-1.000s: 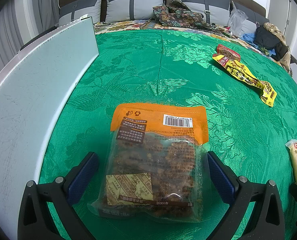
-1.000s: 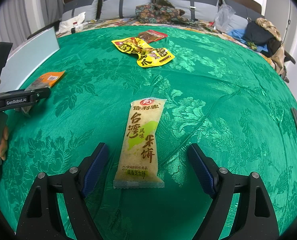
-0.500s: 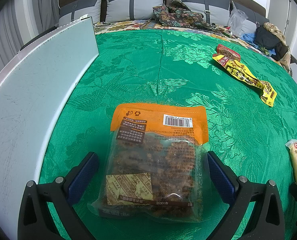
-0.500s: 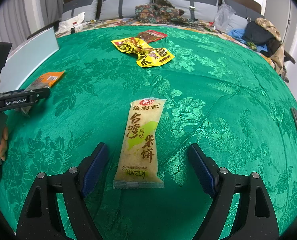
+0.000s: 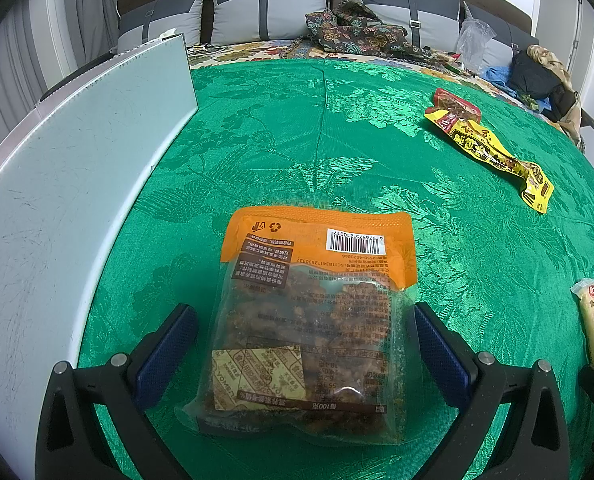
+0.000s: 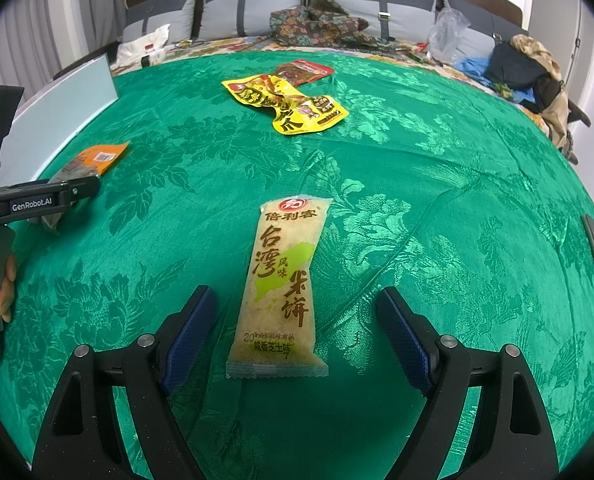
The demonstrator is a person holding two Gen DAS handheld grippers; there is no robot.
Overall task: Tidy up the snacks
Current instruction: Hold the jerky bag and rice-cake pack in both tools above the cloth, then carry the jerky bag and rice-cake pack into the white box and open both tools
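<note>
Two open grippers, each straddling a snack, lower frame.
We judge pre-grasp: left gripper [image 5: 305, 344] brackets orange bag [image 5: 317, 304]; right gripper [image 6: 297, 328] brackets rice cracker [image 6: 283, 284]; closing comes next.

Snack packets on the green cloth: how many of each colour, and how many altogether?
Orange-topped clear bag of brown snacks: 1
Pale yellow rice cracker packet: 1
Crumpled bright yellow packet: 1
Red packet, partly under the yellow one: 1
Total: 4 packets, all lying on the green cloth, none gripped.

Green floral cloth [image 6: 417, 152], orange-topped packet [image 5: 317, 240]
</note>
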